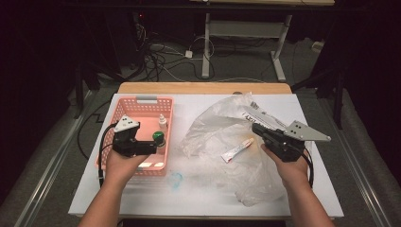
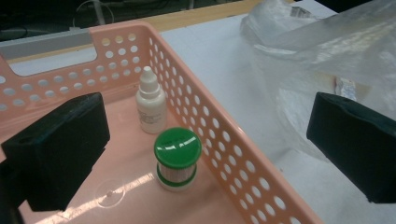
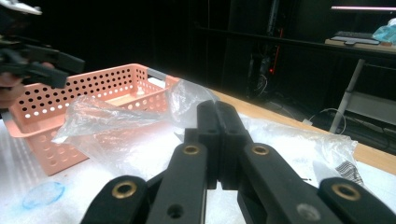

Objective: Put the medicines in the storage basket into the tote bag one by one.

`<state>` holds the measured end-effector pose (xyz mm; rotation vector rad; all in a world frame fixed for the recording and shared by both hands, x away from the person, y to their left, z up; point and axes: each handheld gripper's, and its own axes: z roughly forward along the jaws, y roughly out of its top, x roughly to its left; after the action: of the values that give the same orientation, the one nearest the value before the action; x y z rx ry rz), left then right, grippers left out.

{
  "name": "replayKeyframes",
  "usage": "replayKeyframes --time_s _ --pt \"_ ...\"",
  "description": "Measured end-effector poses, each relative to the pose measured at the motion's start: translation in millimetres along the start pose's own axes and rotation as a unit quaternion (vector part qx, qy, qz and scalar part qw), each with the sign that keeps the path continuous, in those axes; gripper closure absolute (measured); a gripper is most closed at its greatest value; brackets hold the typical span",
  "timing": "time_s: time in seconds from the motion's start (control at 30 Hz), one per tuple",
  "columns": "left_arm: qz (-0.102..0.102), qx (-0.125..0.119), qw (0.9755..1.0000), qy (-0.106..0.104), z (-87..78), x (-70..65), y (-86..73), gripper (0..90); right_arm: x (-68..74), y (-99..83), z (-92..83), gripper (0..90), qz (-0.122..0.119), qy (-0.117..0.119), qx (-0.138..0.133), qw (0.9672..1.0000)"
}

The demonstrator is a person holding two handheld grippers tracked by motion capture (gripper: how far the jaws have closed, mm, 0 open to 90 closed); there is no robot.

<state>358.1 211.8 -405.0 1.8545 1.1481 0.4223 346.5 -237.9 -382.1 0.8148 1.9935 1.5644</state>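
A pink perforated plastic basket point(image 1: 142, 103) with a grey handle insert sits at the left side of the white-topped bench point(image 1: 208, 198). Inside the basket, against its right wall, a small white dropper bottle point(image 2: 151, 106) stands upright, and just in front of it, towards the person, stands a short round clear jar with a green lid point(image 2: 177, 158). The left hand-held gripper point(image 1: 153, 147) hovers over the basket's near half, its black jaws spread wide and released, one over the basket floor and the other out past the basket's right wall.

To the right of the basket lies a crumpled clear plastic bag point(image 1: 222, 137), spread across the bench. A small white tube with a red end point(image 1: 236, 150) lies within the bag's folds. The right hand-held gripper point(image 1: 257, 127) is over the bag's right part, farther from the basket than the tube, with its jaws clenched flat together and nothing visible between them. A pale blue smudge point(image 1: 175, 180) marks the bench just in front of the basket's near right corner.
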Motion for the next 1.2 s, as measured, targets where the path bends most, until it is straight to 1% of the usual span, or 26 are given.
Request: replayKeyframes --time_s 0.07,0.13,0.2,0.23,0.3,0.4,0.5,0.57,0.63,0.7,0.77,0.8,0.87,0.93,1.0,1.07,1.13,1.2 --pt "-0.004 0.005 1.0 -0.003 7.0 4.7 5.0 0.0 -0.1 0.1 -0.5 90.0 -0.001 0.0 0.0 1.0" --pt "-0.005 0.009 0.9999 0.001 13.7 9.4 8.7 0.0 -0.3 0.3 -0.8 90.0 0.0 -0.001 -0.001 1.0" --pt "-0.015 0.008 0.9999 0.001 20.1 14.4 10.4 0.0 -0.5 0.6 -0.9 90.0 -0.001 -0.001 -0.001 1.0" --pt "-0.015 0.012 0.9998 0.002 23.4 16.8 10.8 0.0 -0.8 0.7 -1.1 90.0 -0.002 0.0 -0.001 1.0" --pt "-0.014 0.021 0.9997 0.008 30.2 20.2 11.1 0.0 -1.1 0.9 -1.7 90.0 -0.001 -0.001 -0.001 1.0" --pt "-0.014 0.038 0.9991 0.008 38.3 22.5 11.7 0.4 -1.8 0.9 -2.2 90.0 0.0 -0.001 -0.001 1.0" --pt "-0.023 0.052 0.9983 0.015 43.1 26.2 10.5 1.4 -2.1 0.7 -1.7 90.0 -0.001 0.001 -0.001 1.0" --pt "-0.031 0.068 0.997 0.022 46.8 29.5 9.2 1.6 -2.0 0.9 -1.7 90.0 -0.002 0.001 -0.001 1.0" --pt "-0.042 0.084 0.9953 0.021 51.1 33.1 7.8 1.6 -1.6 1.1 -1.9 90.0 0.0 0.001 -0.001 1.0" --pt "-0.042 0.097 0.9941 0.02 53.9 34.0 7.1 2.3 -1.5 1.2 -2.1 90.0 -0.001 0.001 -0.001 1.0" --pt "-0.038 0.109 0.9932 0.013 56.0 33.5 6.6 5.3 -1.6 1.2 -2.4 90.0 0.0 0.001 0.0 1.0" --pt "-0.039 0.115 0.9926 0.013 57.0 33.4 6.2 7.3 -1.4 1.3 -2.3 90.0 0.001 0.0 -0.001 1.0" --pt "-0.044 0.122 0.9915 0.007 58.3 34.6 5.7 8.7 -1.2 1.3 -2.4 90.0 0.0 0.0 0.0 1.0" --pt "-0.048 0.129 0.9904 0.006 59.4 35.7 5.2 12.4 -1.2 1.4 -2.4 90.0 0.0 0.001 -0.001 1.0" --pt "-0.048 0.139 0.9892 0.004 61.0 35.1 4.6 15.0 -1.3 1.4 -2.5 90.0 0.0 0.001 -0.002 1.0" --pt "-0.041 0.152 0.9875 0.001 63.8 33.3 4.1 18.0 -1.6 1.4 -2.6 90.0 -0.001 0.001 -0.002 1.0" --pt "-0.035 0.157 0.987 -0.001 65.1 31.6 4.1 22.0 -1.3 1.3 -2.5 90.0 0.002 0.001 -0.001 1.0" --pt "-0.031 0.166 0.9856 -0.004 66.9 31.1 3.6 24.8 -1.0 1.0 -1.9 90.0 -0.001 0.001 0.0 1.0"
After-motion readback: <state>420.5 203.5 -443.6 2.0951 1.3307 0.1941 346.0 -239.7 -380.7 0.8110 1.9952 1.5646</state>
